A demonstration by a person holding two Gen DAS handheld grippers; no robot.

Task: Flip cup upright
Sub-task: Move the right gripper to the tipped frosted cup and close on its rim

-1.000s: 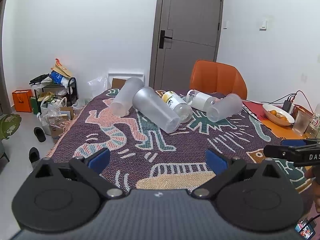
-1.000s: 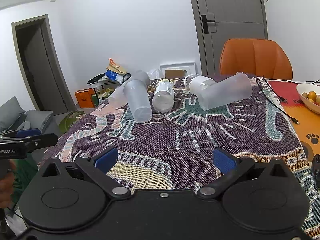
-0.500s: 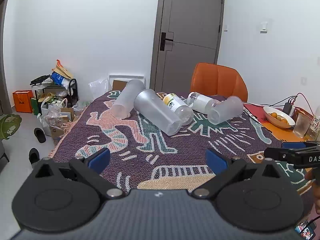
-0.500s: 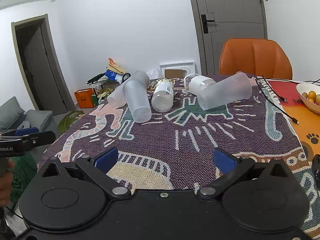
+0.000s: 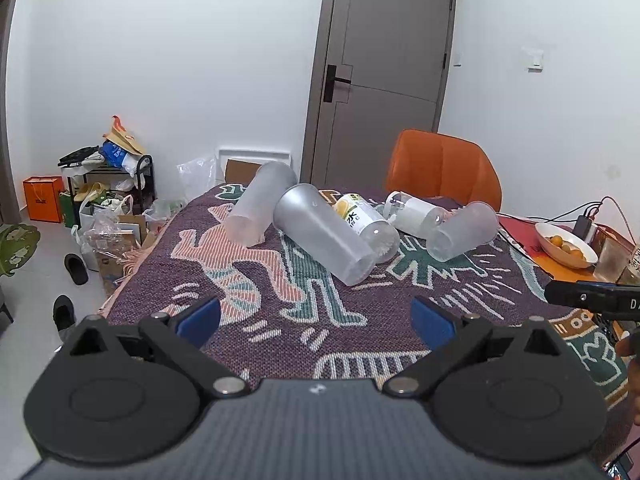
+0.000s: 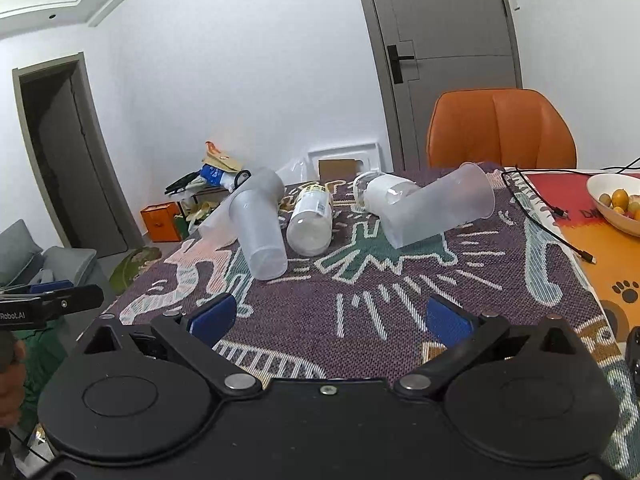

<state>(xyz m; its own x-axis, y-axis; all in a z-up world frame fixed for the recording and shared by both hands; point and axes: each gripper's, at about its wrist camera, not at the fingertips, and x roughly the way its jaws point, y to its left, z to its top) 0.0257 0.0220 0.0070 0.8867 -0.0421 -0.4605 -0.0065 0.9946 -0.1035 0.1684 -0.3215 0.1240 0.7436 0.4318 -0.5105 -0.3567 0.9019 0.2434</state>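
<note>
On the table, a patterned woven cloth (image 5: 320, 320) (image 6: 400, 288) covers most of the top; orange bare surface shows at the right edge. Far side: orange chair (image 5: 444, 172) (image 6: 500, 128) pushed up to the table, grey door (image 5: 380, 76) behind it. Left on the floor: cluttered rack with bags (image 5: 104, 184).

Both grippers are low over the near edge, nothing between the fingers. Left gripper (image 5: 316, 320): blue pads (image 5: 198, 320) wide apart, empty. Right gripper (image 6: 328, 320): blue pads (image 6: 212, 318) wide apart, empty too. Each gripper's tip pokes into the other's view at the frame edge.

Frosted cups and bottles, all lying on their sides in a cluster at the far middle of the cloth, well apart from both grippers. Middle frosted cup (image 5: 324, 240) (image 6: 260, 236), mouth pointing far, base toward the grippers. Left frosted cup (image 5: 260, 208) (image 6: 224, 216) just behind it, touching. Right frosted cup (image 5: 464, 236) (image 6: 436, 208), mouth to the far right. Yellow-label bottle (image 5: 366, 224) (image 6: 310, 220) between the middle and right cups. White bottle (image 5: 412, 216) (image 6: 380, 192) behind the right cup, touching it.

Far right: white bowl (image 5: 560, 248) (image 6: 600, 208) with small orange fruit; black cable (image 6: 548, 224) beside it.
</note>
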